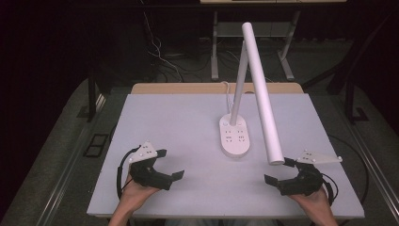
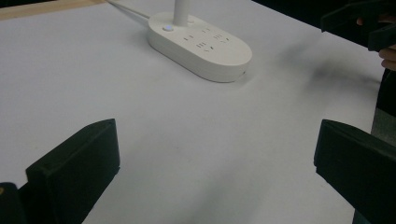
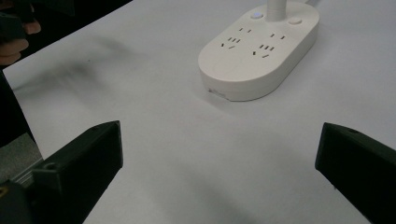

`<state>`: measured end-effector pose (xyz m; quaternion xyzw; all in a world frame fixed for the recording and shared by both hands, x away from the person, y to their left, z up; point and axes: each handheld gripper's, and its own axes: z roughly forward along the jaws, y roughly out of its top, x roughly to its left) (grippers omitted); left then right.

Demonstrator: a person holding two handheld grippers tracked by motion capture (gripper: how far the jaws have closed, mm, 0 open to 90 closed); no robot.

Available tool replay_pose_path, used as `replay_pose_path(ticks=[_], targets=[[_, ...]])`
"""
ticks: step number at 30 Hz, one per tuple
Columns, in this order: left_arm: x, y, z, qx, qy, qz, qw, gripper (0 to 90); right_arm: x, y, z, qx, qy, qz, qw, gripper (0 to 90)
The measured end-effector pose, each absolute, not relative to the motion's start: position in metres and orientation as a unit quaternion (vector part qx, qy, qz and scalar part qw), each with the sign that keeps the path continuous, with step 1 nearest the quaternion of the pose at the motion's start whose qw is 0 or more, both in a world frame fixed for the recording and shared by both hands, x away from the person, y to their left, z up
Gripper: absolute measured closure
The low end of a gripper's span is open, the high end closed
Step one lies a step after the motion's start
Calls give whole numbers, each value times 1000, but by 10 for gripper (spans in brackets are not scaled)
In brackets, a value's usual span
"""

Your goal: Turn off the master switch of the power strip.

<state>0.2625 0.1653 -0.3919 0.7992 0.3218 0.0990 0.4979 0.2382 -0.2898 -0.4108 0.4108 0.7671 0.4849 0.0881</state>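
Observation:
A white desk lamp stands mid-table on an oval base (image 1: 235, 135) that carries power sockets and a button. Its stem (image 1: 239, 80) rises from the base's far end, and a long white light bar (image 1: 261, 92) slopes down toward the front right. My left gripper (image 1: 170, 163) rests near the front left of the table, open, nothing between its jaws. My right gripper (image 1: 277, 170) sits at the front right, open and empty, just below the light bar's tip. The base (image 2: 201, 44) lies ahead of the left jaws, and the base (image 3: 259, 49) is also ahead of the right jaws.
The white table top (image 1: 179, 122) has a wooden strip (image 1: 188, 88) along its far edge. A white cord (image 1: 227, 94) runs from the lamp base over that edge. Table legs and cables (image 1: 160, 56) stand on the dark floor behind.

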Motion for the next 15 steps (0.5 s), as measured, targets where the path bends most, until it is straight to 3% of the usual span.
replay_pose_path(ticks=[15], targets=[[281,156,-374,812,311,92,486,0,238,-289,-412,407,771,482,93,1]])
